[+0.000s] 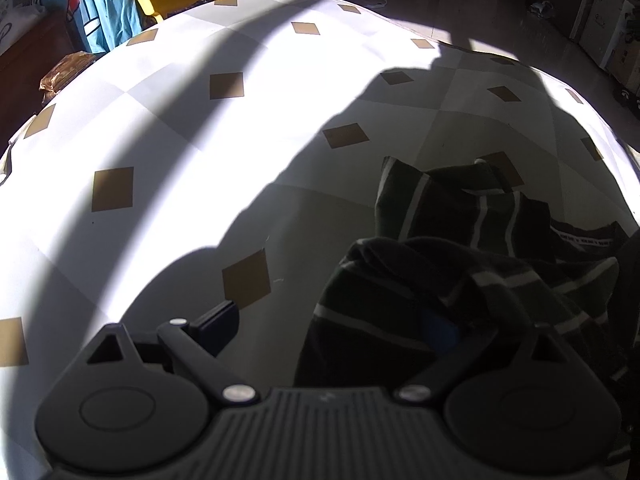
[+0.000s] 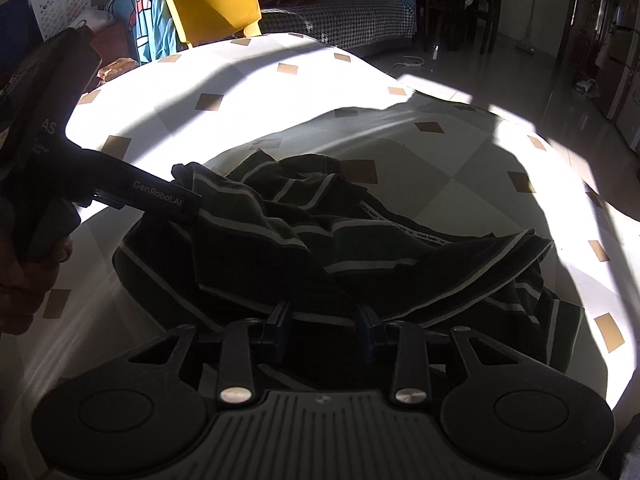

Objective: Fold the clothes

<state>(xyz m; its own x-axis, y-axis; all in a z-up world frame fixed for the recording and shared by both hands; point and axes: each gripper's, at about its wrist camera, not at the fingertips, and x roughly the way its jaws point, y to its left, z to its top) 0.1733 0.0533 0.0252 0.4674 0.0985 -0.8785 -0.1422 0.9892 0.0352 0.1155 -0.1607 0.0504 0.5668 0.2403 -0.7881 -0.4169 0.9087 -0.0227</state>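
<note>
A hand (image 2: 24,276) at far left grips the left claw (image 2: 188,204), angled down onto the shirt (image 2: 320,236); its arm reads "GenRobot.AI". Its jaws gape wide, released, cloth between. The crumpled shirt lies on the table (image 2: 460,168). The right claw (image 2: 326,320) is partly open over a hem; whether it grips is unclear.

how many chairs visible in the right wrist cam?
1. A yellow chair at the table's far edge, upper left, beside blue cloth. Dark furniture at back right is too dim to tell.
</note>
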